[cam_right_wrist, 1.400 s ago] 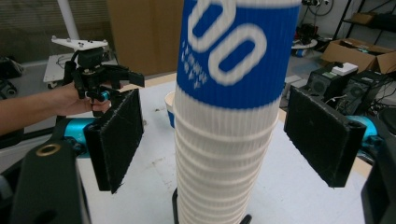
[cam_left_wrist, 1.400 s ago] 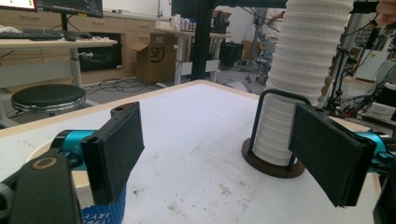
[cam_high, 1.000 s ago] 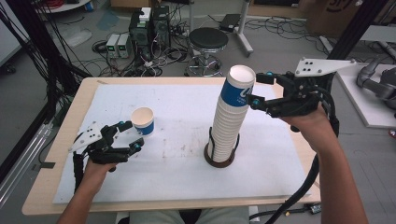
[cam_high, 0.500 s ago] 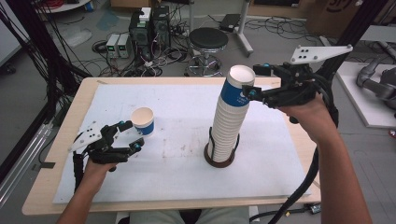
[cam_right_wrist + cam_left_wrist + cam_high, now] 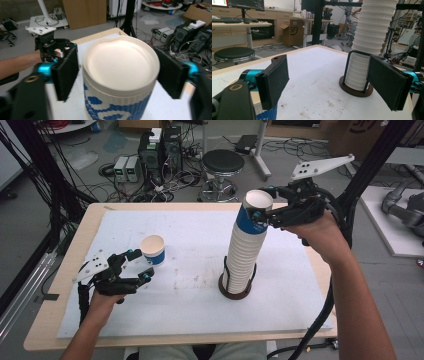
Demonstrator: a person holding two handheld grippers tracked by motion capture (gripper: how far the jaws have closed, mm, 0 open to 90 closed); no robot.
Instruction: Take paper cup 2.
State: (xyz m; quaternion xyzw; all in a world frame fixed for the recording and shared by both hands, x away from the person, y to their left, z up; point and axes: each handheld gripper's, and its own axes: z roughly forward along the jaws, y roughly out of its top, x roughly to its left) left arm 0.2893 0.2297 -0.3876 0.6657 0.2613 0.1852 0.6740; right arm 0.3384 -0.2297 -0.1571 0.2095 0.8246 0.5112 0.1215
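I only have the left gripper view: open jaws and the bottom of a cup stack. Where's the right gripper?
Observer: At the top of the stack. The right gripper has just been closing its jaws, with the top cup between them.
Operator: Gripped yet?
Observer: Can't tell. In the right gripper view both pads sit right at its rim.
Operator: And the blue thing under my left jaw?
Observer: A single paper cup, upright, mouth up, just off the left gripper tips.
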